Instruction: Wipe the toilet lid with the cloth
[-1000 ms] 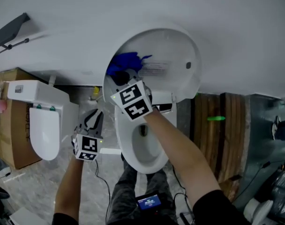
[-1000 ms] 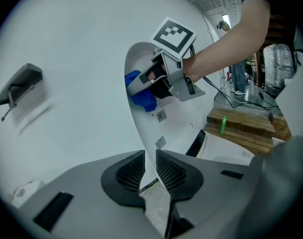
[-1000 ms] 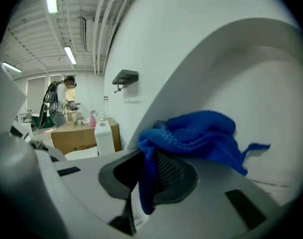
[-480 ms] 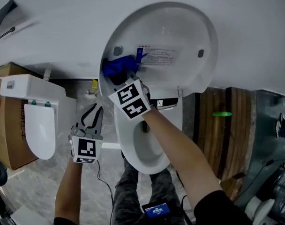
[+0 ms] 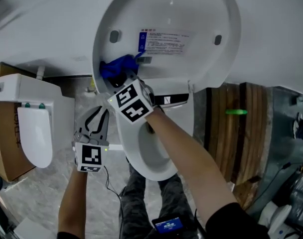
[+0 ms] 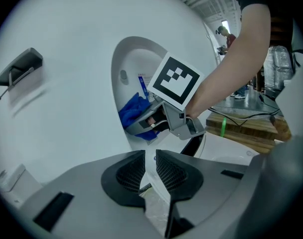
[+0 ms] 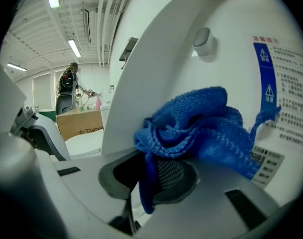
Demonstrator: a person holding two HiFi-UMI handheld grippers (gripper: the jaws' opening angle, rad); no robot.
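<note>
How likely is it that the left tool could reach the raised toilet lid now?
Probably yes: the left tool hangs beside the bowl, with open space up to the toilet lid; only the right tool, gripping the cloth, occupies the lid's lower left.

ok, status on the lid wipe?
Right tongs shut on cloth. Cloth pressed on raised lid's inner face, near its left edge. Left tongs almost shut, empty, beside the bowl. Nothing in the way.
</note>
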